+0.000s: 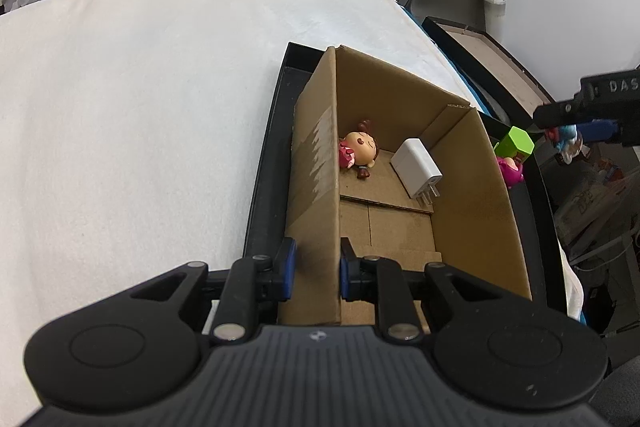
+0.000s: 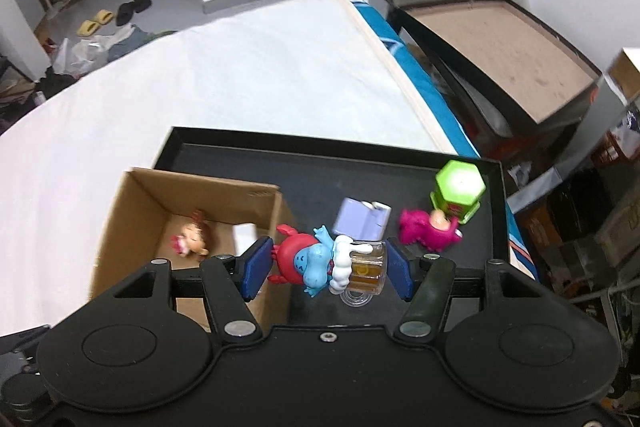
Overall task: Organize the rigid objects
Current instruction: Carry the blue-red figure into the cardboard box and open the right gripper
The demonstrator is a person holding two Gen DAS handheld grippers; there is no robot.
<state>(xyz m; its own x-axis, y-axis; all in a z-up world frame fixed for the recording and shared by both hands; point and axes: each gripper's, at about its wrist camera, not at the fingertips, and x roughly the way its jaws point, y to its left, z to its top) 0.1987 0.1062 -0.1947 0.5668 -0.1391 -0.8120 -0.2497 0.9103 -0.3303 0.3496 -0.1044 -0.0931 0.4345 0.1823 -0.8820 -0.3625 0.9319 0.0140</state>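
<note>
White bed (image 1: 132, 99): a cloth-covered surface that fills the view from 9 to 12 o'clock and carries everything below.

Black tray (image 2: 320, 163): lies on the bed near its right edge.

Cardboard box (image 1: 476, 195): open-topped, stands in the left part of the tray. Inside, at its far end, a doll (image 1: 360, 151) with a large round head lies on its side at 11 o'clock of a white charger (image 1: 416, 167), whose prongs point toward 5 o'clock.

Left claw (image 1: 316, 273): its blue pads are closed on the near end of the box's left wall, one pad outside and one inside.

Right claw (image 2: 328, 267): closed on a toy figure (image 2: 316, 261), blue and red with a white cloud and a clear amber base; it is held above the tray, just beside the box's right wall.

Loose items on the tray floor, at 1 o'clock of the right claw: a green hexagonal container (image 2: 458, 193), upright; a pink dinosaur (image 2: 428, 231), touching the container's base; a small lilac block (image 2: 362, 219), at 9 o'clock of the dinosaur.
</note>
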